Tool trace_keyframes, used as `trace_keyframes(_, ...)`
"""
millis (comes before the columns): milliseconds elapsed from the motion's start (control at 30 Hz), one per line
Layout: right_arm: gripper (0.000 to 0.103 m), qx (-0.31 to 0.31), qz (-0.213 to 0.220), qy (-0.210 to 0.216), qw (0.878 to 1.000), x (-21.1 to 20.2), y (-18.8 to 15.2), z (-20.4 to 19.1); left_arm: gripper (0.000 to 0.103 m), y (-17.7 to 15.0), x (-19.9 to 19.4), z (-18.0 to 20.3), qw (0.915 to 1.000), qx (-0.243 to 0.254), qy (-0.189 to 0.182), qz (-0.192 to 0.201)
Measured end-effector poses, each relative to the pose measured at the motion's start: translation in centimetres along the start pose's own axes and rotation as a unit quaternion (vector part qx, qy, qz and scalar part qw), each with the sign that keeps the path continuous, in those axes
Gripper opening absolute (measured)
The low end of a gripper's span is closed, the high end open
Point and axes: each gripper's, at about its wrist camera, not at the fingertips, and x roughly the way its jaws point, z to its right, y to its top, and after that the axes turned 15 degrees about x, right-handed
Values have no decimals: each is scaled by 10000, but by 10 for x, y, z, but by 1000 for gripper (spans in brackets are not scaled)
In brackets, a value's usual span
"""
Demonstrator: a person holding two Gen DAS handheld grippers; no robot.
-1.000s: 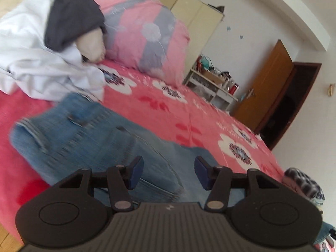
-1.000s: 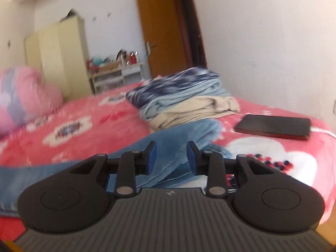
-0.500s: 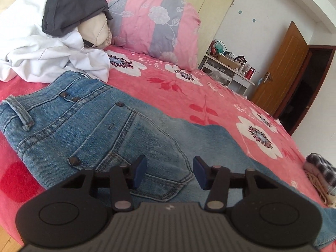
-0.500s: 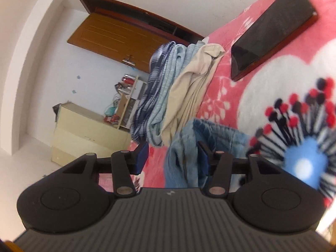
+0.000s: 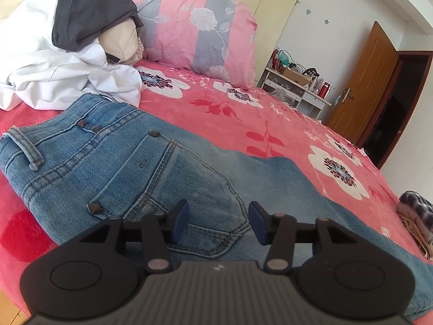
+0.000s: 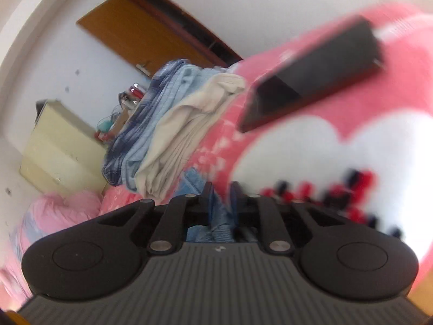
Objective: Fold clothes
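Lying flat across the red flowered bed (image 5: 243,113), the jeans (image 5: 151,168) fill my left view: waistband at the left, back pocket just ahead of my left gripper (image 5: 218,221), whose jaws stand about half open above the denim with nothing between them, so that gripper holds nothing. Only this view shows the jeans spread out, along with one heap of white cloth (image 5: 54,75) topped by one dark grey garment (image 5: 86,8), one pink and grey pillow (image 5: 197,24), one cream wardrobe (image 5: 265,8) and one brown door (image 5: 362,81). My right view is rolled sideways and blurred, and what it alone gives is the far end of the jeans: a bunch of blue denim sits between the fingers of my right gripper (image 6: 221,189), whose jaws are closing, nearly together, on that fold. It also shows one dark phone (image 6: 311,81) lying on the bed, apart from one stack of folded clothes (image 6: 167,124) in which I count three layers: plaid blue, pale blue, cream. In the left view that same stack is only a sliver cut off at the right edge. How much denim the right gripper has is hard to make out, since its own body hides the cloth below the fingers, and the flower print beside it is smeared by blur
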Motion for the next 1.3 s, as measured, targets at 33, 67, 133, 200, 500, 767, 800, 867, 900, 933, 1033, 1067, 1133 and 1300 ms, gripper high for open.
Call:
trace_keyframes(33, 14, 82, 169, 132, 9997, -11, 0, 2, 50, 0, 0, 0, 10000, 2, 11, 0)
trace_keyframes(67, 18, 11, 338, 115, 9994, -20, 1, -1, 50, 0, 1, 1, 10000, 15, 28, 0)
trace_keyframes(133, 19, -184, 661, 86, 9976, -35, 1, -8, 50, 0, 1, 2, 10000, 43, 58, 2)
trace_keyframes(200, 19, -474, 738, 111, 9961, -38, 0, -20, 50, -1, 1, 3, 9999, 66, 82, 8)
trace_keyframes(500, 19, -2660, -70, -270, 9636, 26, -35, -96, 50, -2, 1, 3, 9999, 73, 83, 34)
trace_keyframes(767, 40, -2473, -1287, -862, 9565, 85, 13, -80, 51, -4, 1, 0, 10000, 1, 7, 79)
trace_keyframes(800, 38, -2441, -1460, -891, 9545, 90, 15, -77, 51, -4, 1, 1, 10000, -1, 9, 82)
trace_keyframes(867, 16, -2577, -1548, -826, 9502, 87, 11, -79, 51, -5, 1, 1, 10000, -2, 13, 89)
trace_keyframes(900, 15, -2704, -1533, -789, 9472, 84, 8, -82, 51, -4, 1, 0, 10000, -4, 16, 89)
trace_keyframes(933, 13, -2877, -1463, -730, 9437, 80, 5, -85, 51, -4, 2, 1, 10000, -4, 19, 87)
trace_keyframes(1033, 12, -3256, -1127, -392, 9380, 63, -3, -94, 51, -4, 3, 1, 10000, 7, 34, 75)
trace_keyframes(1067, 12, -3358, -989, -223, 9364, 56, -5, -98, 51, -4, 3, 1, 10000, 12, 39, 73)
trace_keyframes(1133, 12, -3507, -780, 58, 9332, 47, -7, -105, 51, -4, 3, 1, 10000, 28, 53, 71)
trace_keyframes(1300, 12, -3526, -683, 47, 9332, 65, -1, -100, 51, -4, 3, 3, 9999, 64, 83, 70)
